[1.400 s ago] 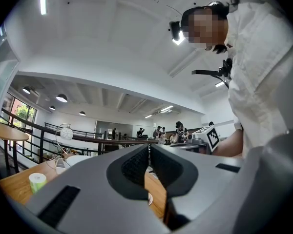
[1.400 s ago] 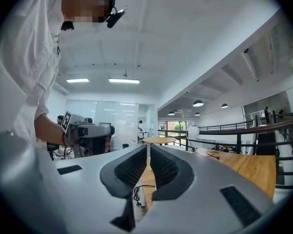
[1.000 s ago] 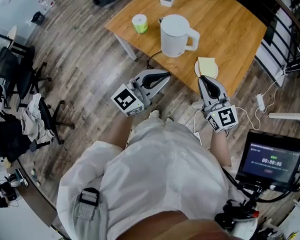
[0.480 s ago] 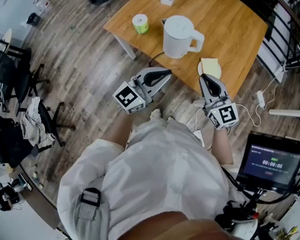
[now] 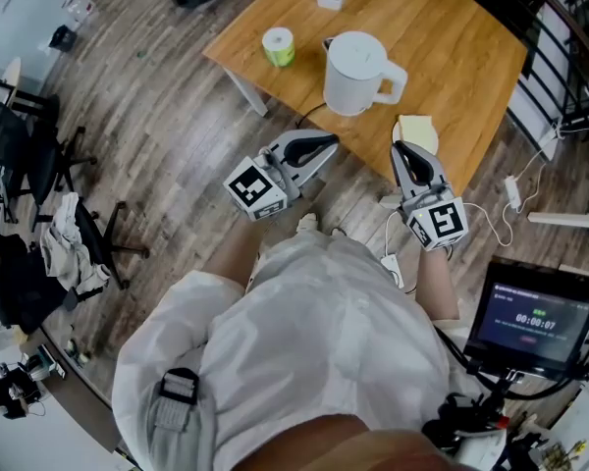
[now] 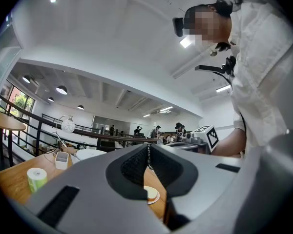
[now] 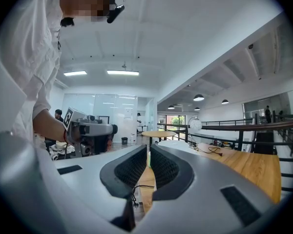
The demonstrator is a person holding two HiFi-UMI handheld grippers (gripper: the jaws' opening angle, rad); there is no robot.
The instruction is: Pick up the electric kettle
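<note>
Holding your left gripper [image 5: 326, 144] and right gripper [image 5: 399, 149] level, both jaws pressed together, empty.
The electric kettle [image 5: 358, 72] stands upright on the table [image 5: 461, 37], just ahead of both tips, untouched.

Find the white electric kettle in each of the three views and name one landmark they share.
Head view: the electric kettle stands upper centre, on the wooden table.
Left gripper view: its white top peeks over the jaws, left of centre.
Right gripper view: a white sliver just above the jaws, right of centre, likely the kettle.
Shared landmark: the wooden table.
</note>
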